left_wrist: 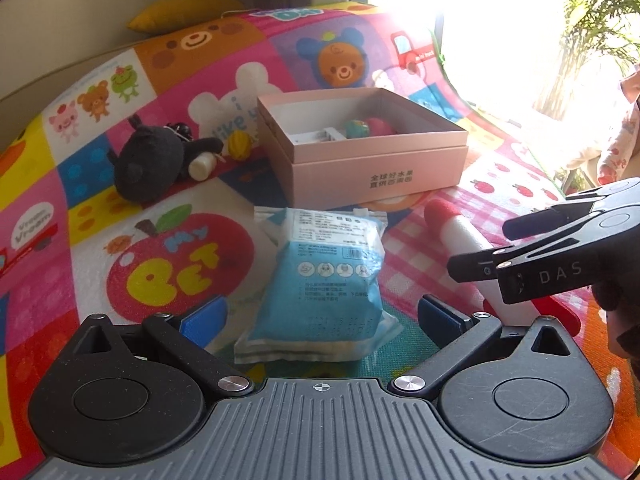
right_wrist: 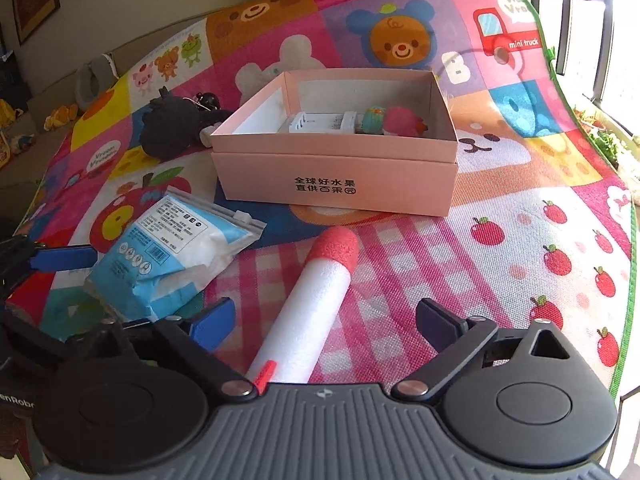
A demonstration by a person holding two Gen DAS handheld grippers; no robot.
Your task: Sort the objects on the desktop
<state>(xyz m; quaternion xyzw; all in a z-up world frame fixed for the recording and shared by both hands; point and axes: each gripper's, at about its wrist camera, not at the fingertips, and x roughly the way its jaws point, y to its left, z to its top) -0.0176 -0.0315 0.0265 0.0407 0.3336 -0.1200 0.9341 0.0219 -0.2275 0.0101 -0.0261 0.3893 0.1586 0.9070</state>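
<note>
Blue-padded and tilted downward, the left gripper [left_wrist: 318, 316] hangs with its jaws wide over the colourful cartoon-print play mat [right_wrist: 520, 248]. A blue-and-white plastic pouch of folded cloth [left_wrist: 324, 284] lies flat between its fingers, near end level with the pads, neither pad touching it. To the right, the right gripper [right_wrist: 326, 320] also points down, jaws spread apart. A white foam cylinder with a red tip [right_wrist: 316, 300] lies between them at a slant, red end pointing far, clear of both pads. Farther back sits the open pink cardboard box [right_wrist: 336, 176], small toys inside. A black plush toy [left_wrist: 150, 160] lies far left. Bare mat stretches right of the cylinder to the green-trimmed edge.
</note>
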